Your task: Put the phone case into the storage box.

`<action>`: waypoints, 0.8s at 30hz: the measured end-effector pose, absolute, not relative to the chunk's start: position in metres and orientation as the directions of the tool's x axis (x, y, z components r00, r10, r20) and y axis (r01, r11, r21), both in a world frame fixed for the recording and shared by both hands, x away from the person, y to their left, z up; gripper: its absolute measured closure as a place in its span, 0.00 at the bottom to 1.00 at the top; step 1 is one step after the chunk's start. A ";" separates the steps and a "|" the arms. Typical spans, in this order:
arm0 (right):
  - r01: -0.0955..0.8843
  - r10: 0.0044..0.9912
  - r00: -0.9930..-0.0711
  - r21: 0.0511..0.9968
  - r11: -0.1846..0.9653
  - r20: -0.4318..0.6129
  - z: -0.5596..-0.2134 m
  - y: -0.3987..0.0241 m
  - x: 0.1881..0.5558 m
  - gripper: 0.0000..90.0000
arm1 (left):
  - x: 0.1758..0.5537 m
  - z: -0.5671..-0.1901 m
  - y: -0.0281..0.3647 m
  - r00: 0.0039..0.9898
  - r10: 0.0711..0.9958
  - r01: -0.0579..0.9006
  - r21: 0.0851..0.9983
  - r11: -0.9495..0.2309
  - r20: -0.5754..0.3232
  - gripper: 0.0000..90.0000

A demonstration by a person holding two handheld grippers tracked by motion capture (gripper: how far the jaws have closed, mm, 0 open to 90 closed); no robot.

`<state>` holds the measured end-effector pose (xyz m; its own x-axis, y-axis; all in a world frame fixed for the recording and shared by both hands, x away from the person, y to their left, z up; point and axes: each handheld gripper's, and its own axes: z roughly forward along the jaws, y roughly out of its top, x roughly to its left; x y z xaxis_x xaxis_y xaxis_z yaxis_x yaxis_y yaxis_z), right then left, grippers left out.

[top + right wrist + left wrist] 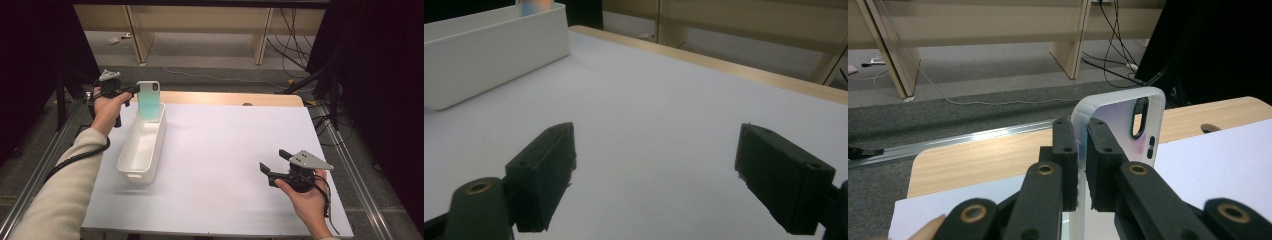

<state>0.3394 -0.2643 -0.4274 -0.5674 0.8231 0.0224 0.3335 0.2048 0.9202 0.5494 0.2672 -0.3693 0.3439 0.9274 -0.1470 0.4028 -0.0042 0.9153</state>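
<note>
- High view: the left gripper (131, 92) gripped a phone case (148, 101) by its upper left edge. The case stood upright over the far end of the white bin (131, 157), with its lower part apparently inside the bin's far end; whether it touched the bin's floor could not be told.
- High view: the right gripper (274, 164) hovered over the white mat (220, 150), well apart from the bin, with its jaws spread and nothing between them.
- Left gripper view: the two black jaws were clamped on the case's side rim (1081, 125), one pad on each face. The camera cut-out (1139, 118) lay beyond the jaws and to their right, so the hold sat near the case's top corner.
- Left gripper view, judgement: a grip this close to a corner would let the case swing about the pads. The step would be done well by lowering the case straight down until its bottom edge rested, and only then parting the jaws.
- Right gripper view: the jaws stood wide open over bare mat. The bin's long wall (489, 55) lay ahead of the jaws and to their left, with a sliver of the case (531, 7) above it.
- Right gripper view, judgement: this gripper was best kept clear of the bin unless the bin needed steadying during release.
</note>
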 end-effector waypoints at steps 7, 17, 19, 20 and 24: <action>0.333 0.823 -0.568 0.920 0.205 0.023 -0.427 -0.264 0.339 0.20 | 0.551 -0.372 0.266 0.342 0.929 0.408 0.913 -0.008 -0.144 0.93; 0.333 0.823 -0.568 0.920 0.206 0.022 -0.428 -0.264 0.340 0.20 | 0.555 -0.378 0.265 0.349 0.926 0.410 0.912 -0.011 -0.146 0.93; 0.332 0.822 -0.570 0.920 0.207 0.021 -0.428 -0.264 0.340 0.20 | 0.555 -0.379 0.264 0.344 0.928 0.413 0.911 -0.011 -0.145 0.93; 0.332 0.822 -0.569 0.921 0.206 0.021 -0.428 -0.264 0.340 0.20 | 0.555 -0.380 0.264 0.344 0.928 0.414 0.910 -0.013 -0.143 0.93; 0.333 0.822 -0.569 0.921 0.203 0.024 -0.428 -0.264 0.340 0.20 | 0.556 -0.382 0.264 0.341 0.928 0.416 0.909 -0.008 -0.148 0.93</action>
<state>0.3396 -0.2643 -0.4277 -0.5690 0.8220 0.0241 0.3329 0.2034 0.9208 0.5556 0.2643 -0.3816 0.3414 0.9282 -0.1482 0.4158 -0.0078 0.9094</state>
